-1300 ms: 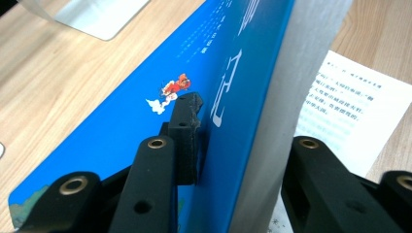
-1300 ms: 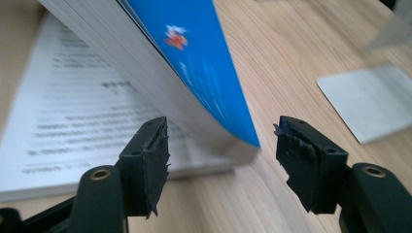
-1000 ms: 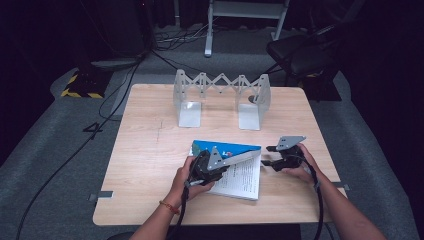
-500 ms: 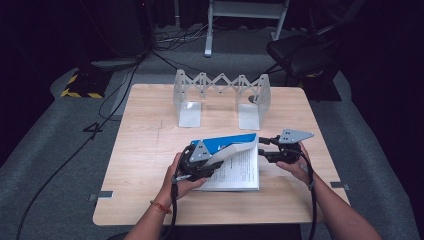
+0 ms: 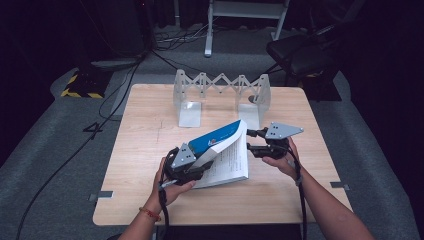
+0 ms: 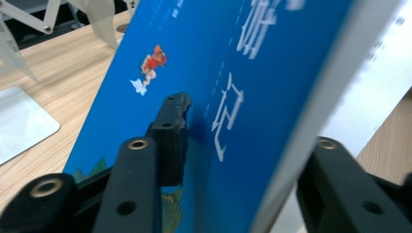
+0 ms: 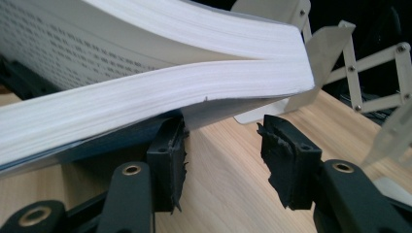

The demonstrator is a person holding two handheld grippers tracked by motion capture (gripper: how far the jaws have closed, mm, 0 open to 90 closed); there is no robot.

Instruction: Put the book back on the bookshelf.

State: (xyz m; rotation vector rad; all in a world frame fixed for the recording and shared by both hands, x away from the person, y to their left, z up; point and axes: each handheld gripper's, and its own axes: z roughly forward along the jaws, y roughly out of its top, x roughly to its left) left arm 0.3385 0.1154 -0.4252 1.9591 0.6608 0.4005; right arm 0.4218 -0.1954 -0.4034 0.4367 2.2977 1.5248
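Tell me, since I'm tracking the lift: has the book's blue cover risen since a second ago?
Yes. The blue cover lay flat on the table; now it slants up toward the folding rack.

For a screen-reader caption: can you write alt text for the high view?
A thick blue-covered paperback book is propped half open on a light wooden table, the left claw at its cover, the right claw at its page edge. A folding metal rack stands behind.
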